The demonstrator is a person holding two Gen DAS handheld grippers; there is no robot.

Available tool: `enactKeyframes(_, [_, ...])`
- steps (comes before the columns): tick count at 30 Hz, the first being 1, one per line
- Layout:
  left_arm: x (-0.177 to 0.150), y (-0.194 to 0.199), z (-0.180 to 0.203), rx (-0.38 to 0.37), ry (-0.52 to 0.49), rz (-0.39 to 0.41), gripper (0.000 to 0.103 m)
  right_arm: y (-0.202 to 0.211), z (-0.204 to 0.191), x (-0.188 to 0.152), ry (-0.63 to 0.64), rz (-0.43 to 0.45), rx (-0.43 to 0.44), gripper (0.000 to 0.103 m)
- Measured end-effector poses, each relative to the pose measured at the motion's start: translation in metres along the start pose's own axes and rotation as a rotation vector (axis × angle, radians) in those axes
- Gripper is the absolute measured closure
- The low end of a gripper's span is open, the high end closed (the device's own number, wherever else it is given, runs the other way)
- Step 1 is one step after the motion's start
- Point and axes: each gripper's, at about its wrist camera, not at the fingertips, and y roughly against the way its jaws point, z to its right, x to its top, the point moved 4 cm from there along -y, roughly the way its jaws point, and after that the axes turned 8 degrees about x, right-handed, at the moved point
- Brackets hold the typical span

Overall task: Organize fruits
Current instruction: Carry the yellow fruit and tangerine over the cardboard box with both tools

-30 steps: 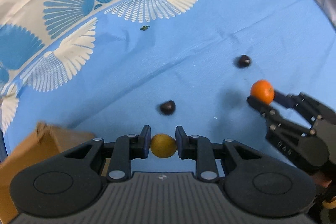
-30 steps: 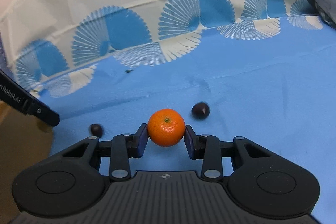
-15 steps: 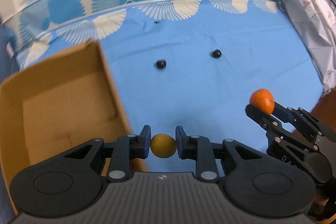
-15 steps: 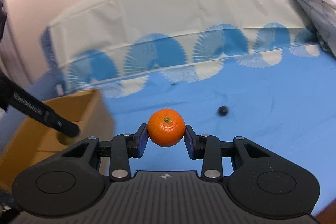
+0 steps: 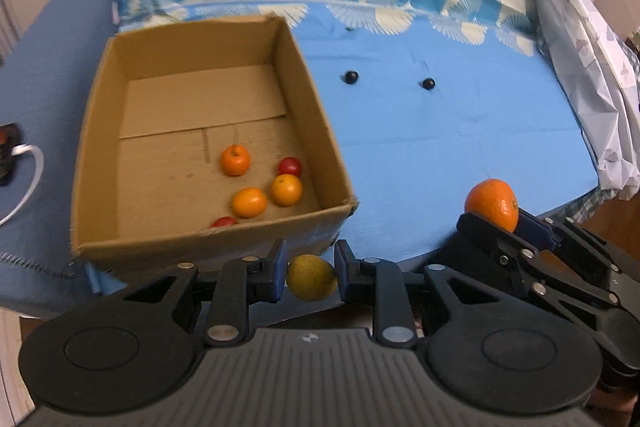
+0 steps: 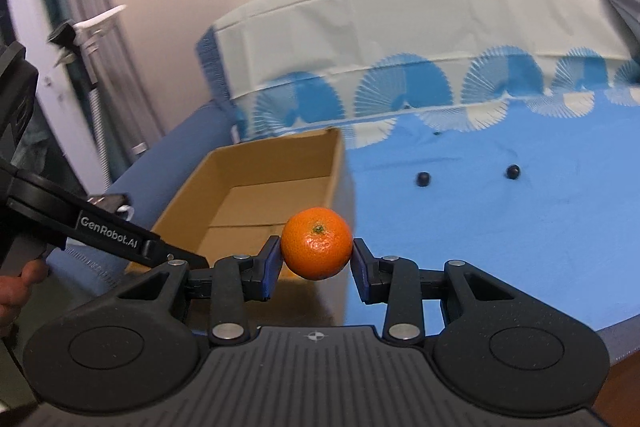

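My left gripper (image 5: pixel 311 271) is shut on a small yellow-green fruit (image 5: pixel 312 278), held just in front of the near wall of an open cardboard box (image 5: pixel 200 239). The box holds several small orange and red fruits (image 5: pixel 248 202). My right gripper (image 6: pixel 316 261) is shut on an orange mandarin (image 6: pixel 317 243), held in the air to the right of the box (image 6: pixel 248 171). It also shows in the left wrist view (image 5: pixel 496 227) with the mandarin (image 5: pixel 492 203). Two dark round fruits (image 5: pixel 352 77) (image 5: pixel 428 83) lie on the blue cloth.
The blue tablecloth (image 5: pixel 440 155) with a fan-pattern border covers the table right of the box. A blue chair seat (image 5: pixel 44 75) lies left of the box, with a white cable (image 5: pixel 28 167). Crumpled grey fabric (image 5: pixel 580 39) hangs at the right.
Both grippers have pulled back and up from the cloth with their fruits and swung left. The box and the fruits in it have come fully into the left wrist view.
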Motion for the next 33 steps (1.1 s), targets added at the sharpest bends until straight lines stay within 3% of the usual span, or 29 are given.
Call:
enactKeyframes(12, [-0.045,0.051,-0.024,-0.019,0.067,0.091,0.075,0.028,-0.060,-0.011,0.127,0.010,0.049,0.064])
enactKeyframes(33, [-0.052,0.048,-0.037,-0.037,0.102,0.089,0.075,0.026,-0.067,-0.015,0.158,-0.028,0.046,0.064])
